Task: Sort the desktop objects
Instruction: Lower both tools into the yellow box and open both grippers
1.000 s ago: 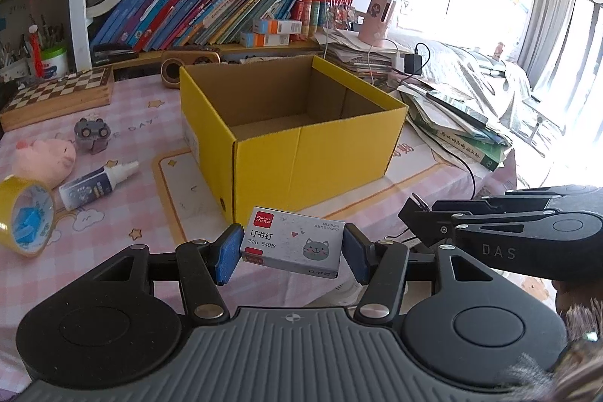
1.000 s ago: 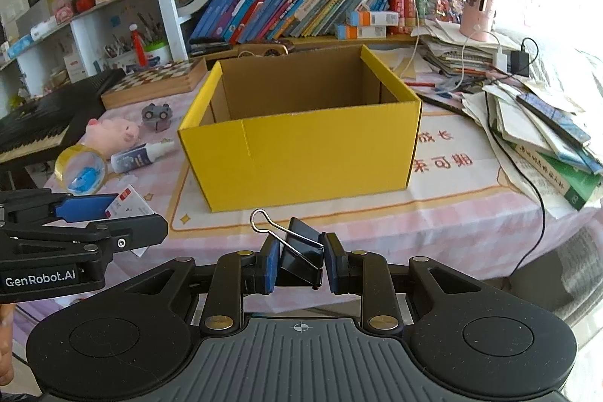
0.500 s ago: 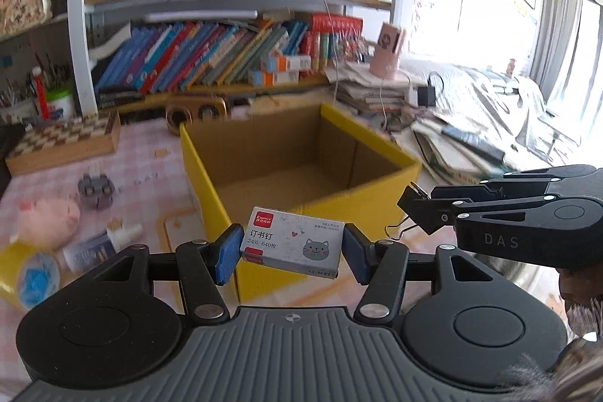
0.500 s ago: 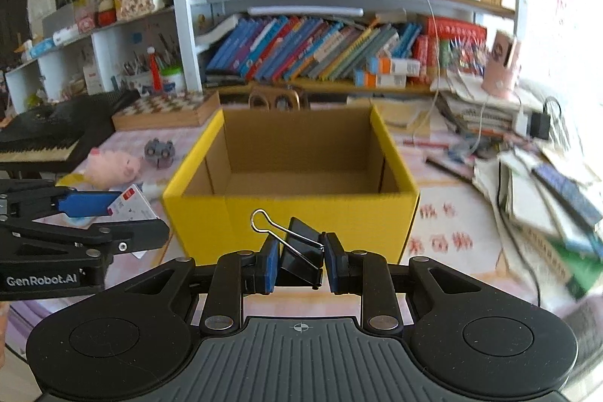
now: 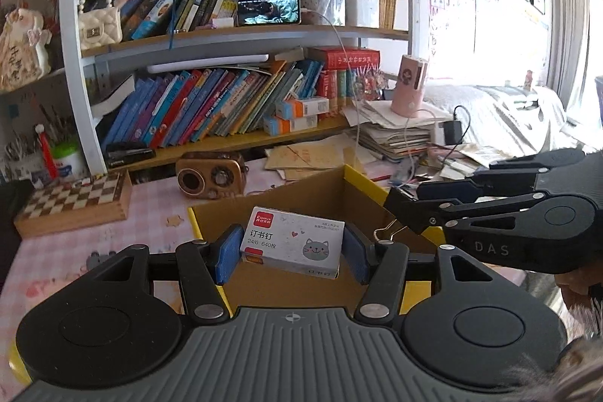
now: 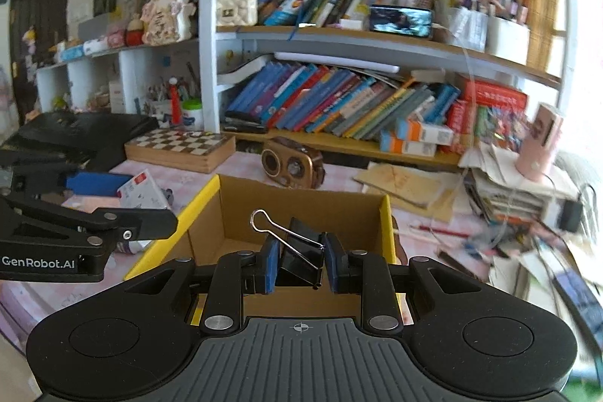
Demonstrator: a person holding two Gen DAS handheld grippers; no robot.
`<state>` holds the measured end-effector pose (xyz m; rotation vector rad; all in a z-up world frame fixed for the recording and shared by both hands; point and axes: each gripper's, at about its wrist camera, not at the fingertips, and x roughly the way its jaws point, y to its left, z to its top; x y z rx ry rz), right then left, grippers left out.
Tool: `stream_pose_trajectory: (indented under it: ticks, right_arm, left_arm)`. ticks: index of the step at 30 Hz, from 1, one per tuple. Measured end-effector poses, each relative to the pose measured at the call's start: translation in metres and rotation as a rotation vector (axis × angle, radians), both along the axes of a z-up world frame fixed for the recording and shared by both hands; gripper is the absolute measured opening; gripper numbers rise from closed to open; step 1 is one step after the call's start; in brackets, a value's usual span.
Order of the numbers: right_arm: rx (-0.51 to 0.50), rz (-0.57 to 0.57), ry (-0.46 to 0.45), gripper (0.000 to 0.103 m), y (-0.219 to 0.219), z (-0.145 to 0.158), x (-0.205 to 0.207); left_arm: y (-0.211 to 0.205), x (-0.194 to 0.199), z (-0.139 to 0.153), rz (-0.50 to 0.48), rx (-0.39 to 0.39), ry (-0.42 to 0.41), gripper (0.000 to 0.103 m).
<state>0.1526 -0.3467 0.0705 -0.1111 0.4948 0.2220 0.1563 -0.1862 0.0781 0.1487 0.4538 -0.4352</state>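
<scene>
Cluttered bookshelf (image 5: 233, 108), yellow box (image 6: 301, 213), staple box (image 5: 292, 242) gripped, binder clip (image 6: 297, 251) gripped

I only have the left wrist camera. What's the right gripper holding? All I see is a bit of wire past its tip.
Observer: A black metal binder clip with silver wire handles, pinched between the blue pads of the right gripper.
Operator: Is it over the yellow cardboard box?
Observer: In the right wrist view the clip sits in front of the open top of the yellow cardboard box, brown inner walls behind it. How high above, I cannot judge.
Operator: Anything in the box already?
Observer: The patch of box floor visible there looks bare; the gripper hides the rest.
</scene>
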Motion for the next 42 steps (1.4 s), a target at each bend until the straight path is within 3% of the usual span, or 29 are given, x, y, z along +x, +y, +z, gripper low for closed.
stream_pose_trajectory:
  ticks: [9,15,25,32,39,42]
  right_arm:
    - [-0.122,0.136,0.090,0.026,0.004,-0.030,0.057]
    - [-0.275,0.244,0.169,0.026,0.015,-0.056,0.095]
    - [-0.544,0.403,0.290,0.026,0.029,-0.090,0.134]
    - [-0.553,0.434,0.386,0.026,0.025,-0.104,0.144]
    - [-0.539,0.449,0.403,0.026,0.022,-0.104,0.144]
    - [-0.518,0.440,0.398,0.027,0.021,-0.102,0.147]
  left_arm:
    - [-0.028,0.048,-0.021,-0.035,0.124,0.078,0.054]
    - [-0.048,0.087,-0.043,-0.089,0.264,0.144,0.054]
    - [-0.066,0.134,-0.080,-0.127,0.391,0.297,0.054]
    - [-0.071,0.142,-0.092,-0.125,0.444,0.347,0.054]
    - [-0.072,0.142,-0.092,-0.118,0.461,0.352,0.056]
    - [-0.072,0.141,-0.089,-0.102,0.461,0.318,0.066]
